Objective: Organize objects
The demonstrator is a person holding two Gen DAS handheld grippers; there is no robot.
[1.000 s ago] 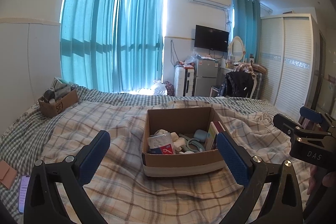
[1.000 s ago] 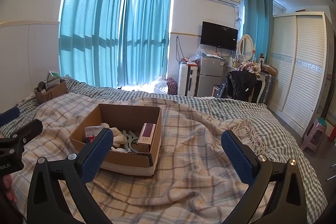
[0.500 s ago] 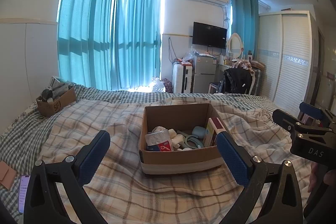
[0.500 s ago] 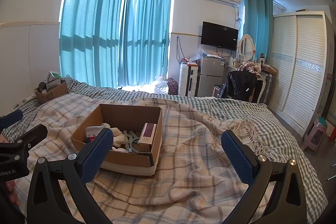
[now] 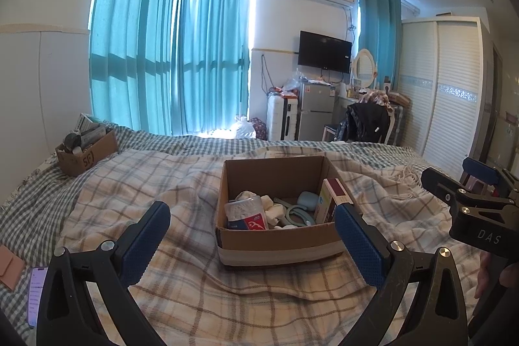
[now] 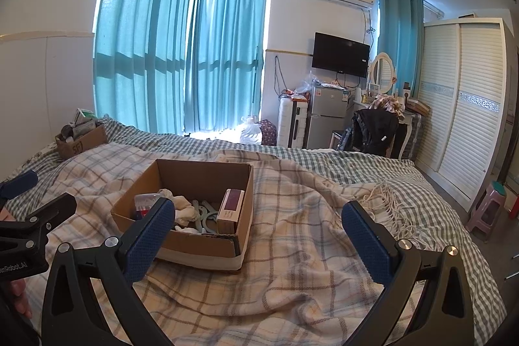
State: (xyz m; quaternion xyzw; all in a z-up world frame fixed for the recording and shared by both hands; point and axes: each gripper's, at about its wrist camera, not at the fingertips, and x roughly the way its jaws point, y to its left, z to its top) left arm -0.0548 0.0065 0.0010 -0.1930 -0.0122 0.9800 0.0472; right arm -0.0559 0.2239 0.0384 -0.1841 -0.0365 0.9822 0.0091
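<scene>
cardboard box (image 5: 279,244) sits centre frame on the plaid blanket (image 5: 181,307), items inside. left tool (image 5: 251,237) and right tool (image 6: 259,234) both released, empty. approach one item from above, avoid box walls.

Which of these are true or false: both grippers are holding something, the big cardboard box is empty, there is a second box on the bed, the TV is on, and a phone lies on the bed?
1. Both grippers hold something. False: the left gripper and right gripper are open and hold nothing.
2. The cardboard box is empty. False: it holds a carton, a plastic bottle and other small items.
3. A smaller box sits on the bed. True.
4. The TV is on. False: its screen is dark.
5. A phone lies on the bed. True.
</scene>
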